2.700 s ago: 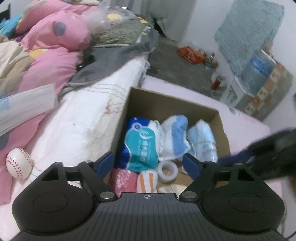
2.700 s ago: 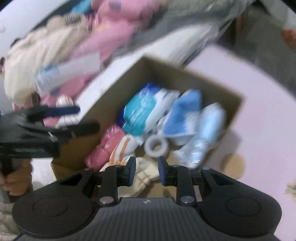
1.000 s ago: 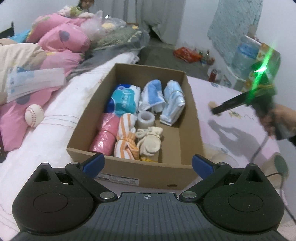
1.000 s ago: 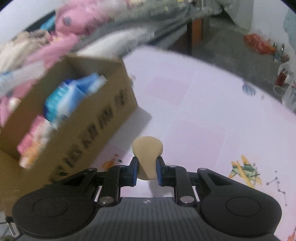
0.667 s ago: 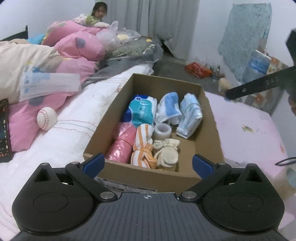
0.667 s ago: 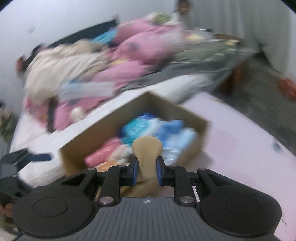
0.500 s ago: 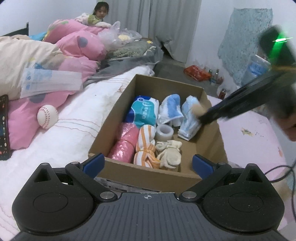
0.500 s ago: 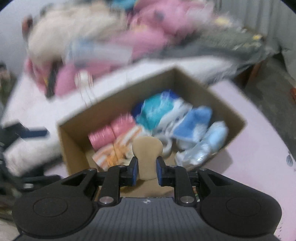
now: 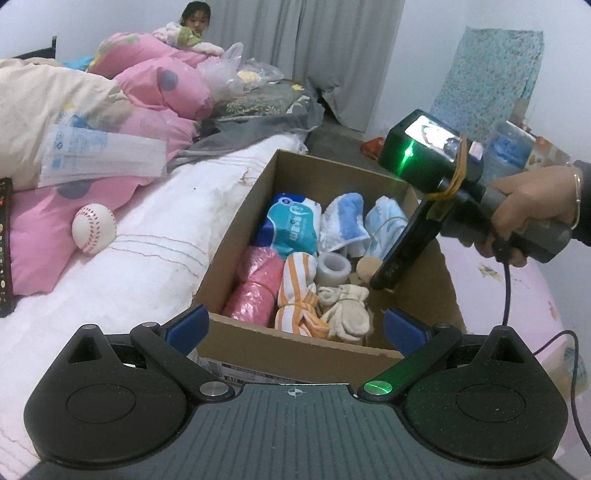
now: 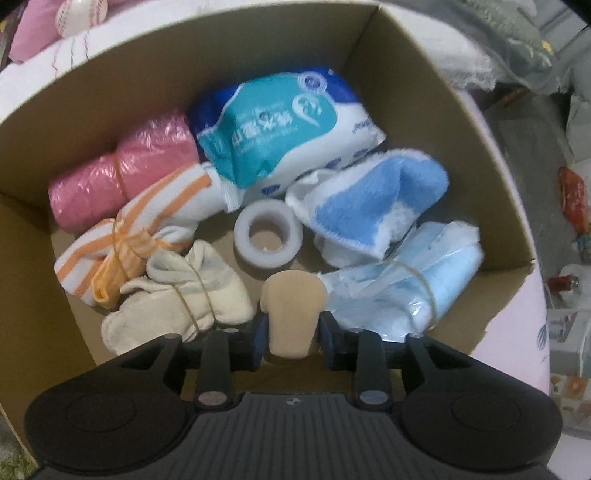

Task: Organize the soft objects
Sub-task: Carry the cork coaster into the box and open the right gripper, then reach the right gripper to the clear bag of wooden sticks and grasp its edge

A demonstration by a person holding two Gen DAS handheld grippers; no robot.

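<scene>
A cardboard box stands on the bed and holds a teal tissue pack, a blue towel, a bagged blue bundle, a tape roll, a pink roll, an orange-striped cloth and cream socks. My right gripper points down into the box, between the socks and the blue bundle. Its jaws are opening, with a tan sponge puff still touching both pads. In the left wrist view the right gripper dips inside the box. My left gripper is open and holds nothing at the box's near wall.
A white baseball lies on the bed left of the box, beside pink bedding and a plastic packet. A person sits at the back. A hand holds the right gripper, and its cable hangs over the pink sheet.
The right gripper swung from the pink sheet beside the box over to it, tipped downward, and carried the tan puff inside. Its fingers now stand slightly wider. The left gripper stayed open.
</scene>
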